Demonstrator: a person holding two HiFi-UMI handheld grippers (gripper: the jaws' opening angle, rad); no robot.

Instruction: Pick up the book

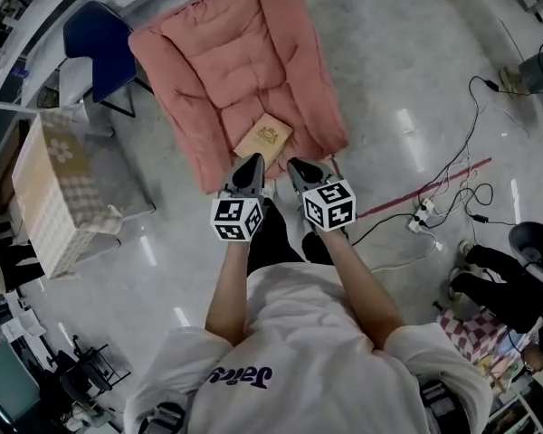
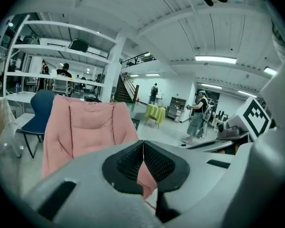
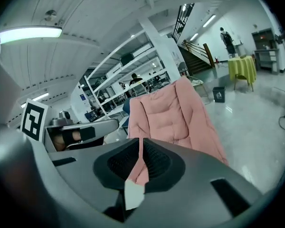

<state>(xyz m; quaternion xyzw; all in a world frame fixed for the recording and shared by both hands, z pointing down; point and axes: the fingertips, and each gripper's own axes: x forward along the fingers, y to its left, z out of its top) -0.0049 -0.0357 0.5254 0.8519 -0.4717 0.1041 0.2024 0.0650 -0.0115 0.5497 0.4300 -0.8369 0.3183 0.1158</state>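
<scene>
A tan book (image 1: 263, 138) lies flat on the seat of a pink padded chair (image 1: 244, 61), near its front edge. Just in front of that edge hover both grippers, side by side. My left gripper (image 1: 251, 164) is shut with nothing between its pads, a little short of the book's near corner. My right gripper (image 1: 299, 168) is shut too, and empty, to the right of the book. In the left gripper view the left gripper (image 2: 143, 144) points at the pink chair (image 2: 85, 127). In the right gripper view the right gripper (image 3: 140, 141) faces the same chair (image 3: 173, 113). The book is hidden in both gripper views.
A blue chair (image 1: 104, 43) and a patterned box (image 1: 50, 188) stand left of the pink chair. Cables and a power strip (image 1: 425, 213) lie on the floor to the right. A seated person's legs (image 1: 498, 278) show at far right. Shelving (image 2: 57, 56) and people stand in the background.
</scene>
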